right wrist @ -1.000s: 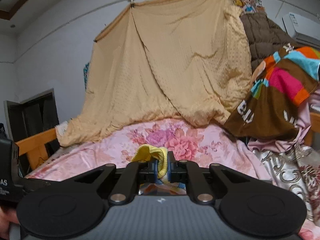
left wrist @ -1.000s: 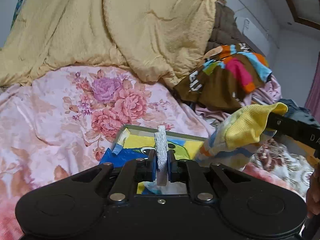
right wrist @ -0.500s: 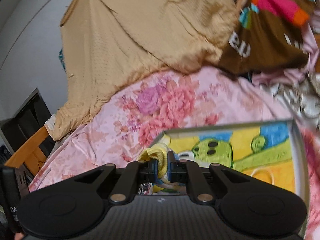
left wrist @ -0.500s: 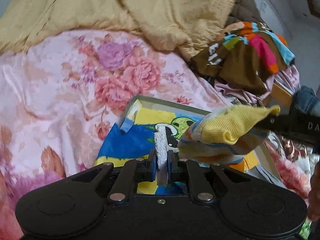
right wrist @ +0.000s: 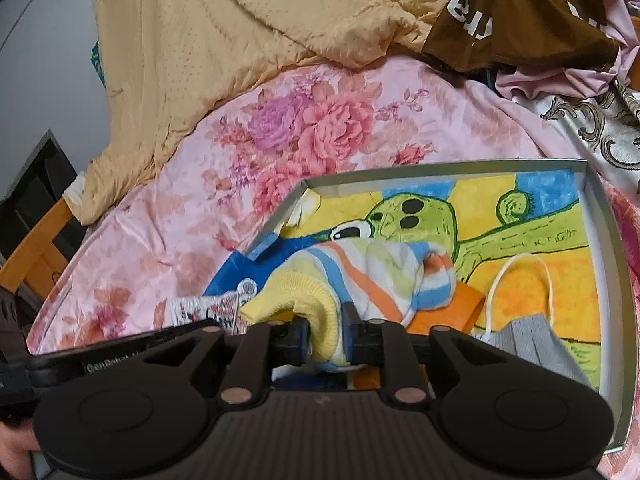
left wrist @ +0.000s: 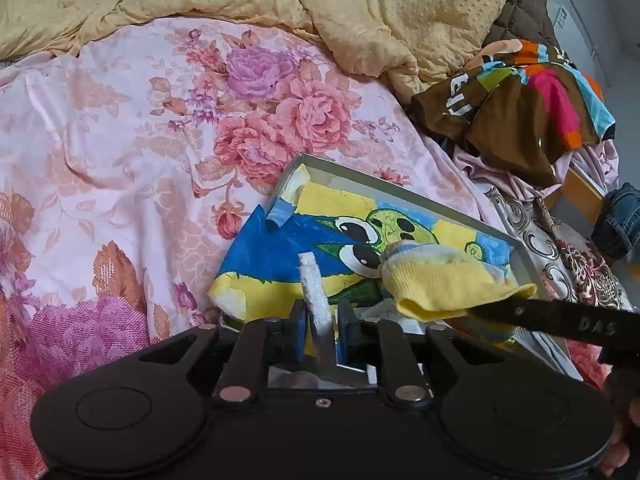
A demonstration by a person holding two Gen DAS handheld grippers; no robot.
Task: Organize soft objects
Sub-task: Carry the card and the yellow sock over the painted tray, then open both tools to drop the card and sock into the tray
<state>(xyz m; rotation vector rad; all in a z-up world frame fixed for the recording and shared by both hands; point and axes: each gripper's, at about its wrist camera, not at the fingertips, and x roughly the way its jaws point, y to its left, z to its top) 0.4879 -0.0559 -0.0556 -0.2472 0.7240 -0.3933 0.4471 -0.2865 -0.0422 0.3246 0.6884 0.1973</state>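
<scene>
Two grippers over one box (right wrist: 600, 216): right gripper (right wrist: 326, 336) jaws, just easing apart, flank one striped sock (right wrist: 372, 276); left gripper (left wrist: 323, 334) jaws loosening beside one white cloth (left wrist: 314, 288).

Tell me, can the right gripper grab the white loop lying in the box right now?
Probably not yet: the right gripper has the yellow striped sock between its jaws, which have just been opening. The white loop lies uncovered in the box.

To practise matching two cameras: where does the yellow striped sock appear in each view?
Left wrist: sock at lower right, over the tray.
Right wrist: sock at lower centre, running into the right claw.
Shared landmark: the green cartoon face in the tray.
</scene>
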